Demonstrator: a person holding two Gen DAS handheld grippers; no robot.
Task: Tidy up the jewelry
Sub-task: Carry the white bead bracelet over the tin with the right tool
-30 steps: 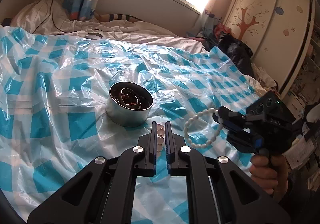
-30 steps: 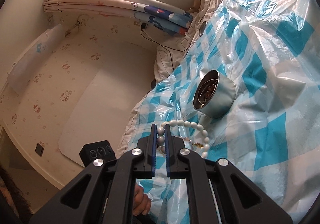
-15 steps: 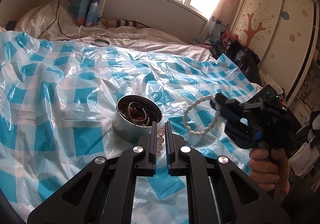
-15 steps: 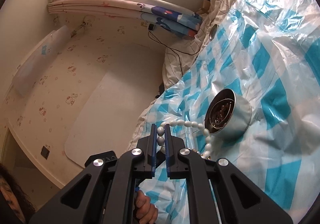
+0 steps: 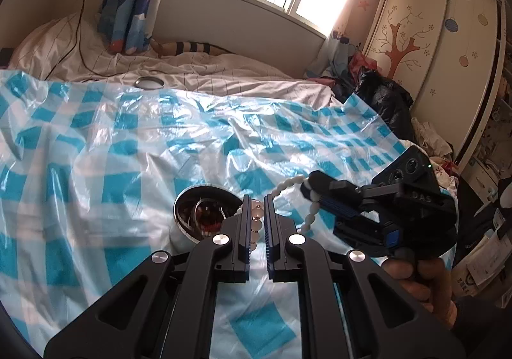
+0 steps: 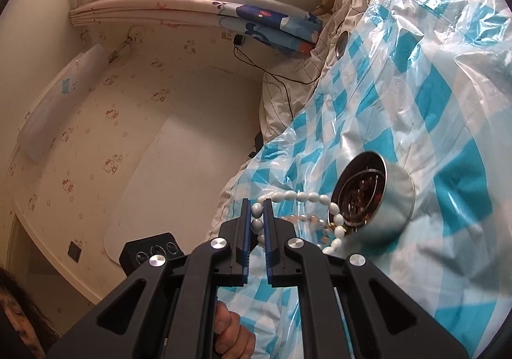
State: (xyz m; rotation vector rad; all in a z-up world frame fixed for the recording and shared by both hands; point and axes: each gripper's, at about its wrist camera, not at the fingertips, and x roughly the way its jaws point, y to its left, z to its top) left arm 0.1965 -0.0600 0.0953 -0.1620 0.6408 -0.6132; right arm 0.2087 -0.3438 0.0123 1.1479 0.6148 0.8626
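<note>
Both bracelets have come up beside the tin point(image 5: 201, 210): left gripper point(image 5: 256, 211) clamps the pinkish bracelet point(image 5: 257, 218), right gripper point(image 6: 257, 218) the white bracelet point(image 6: 300, 198), ready to drop in.

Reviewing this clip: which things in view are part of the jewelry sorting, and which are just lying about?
In the job:
left gripper, shut on the pinkish bead bracelet
right gripper, shut on the white bead bracelet
round metal tin with jewelry inside

Lying about:
round lid on the bedsheet
black cable
black bag
</note>
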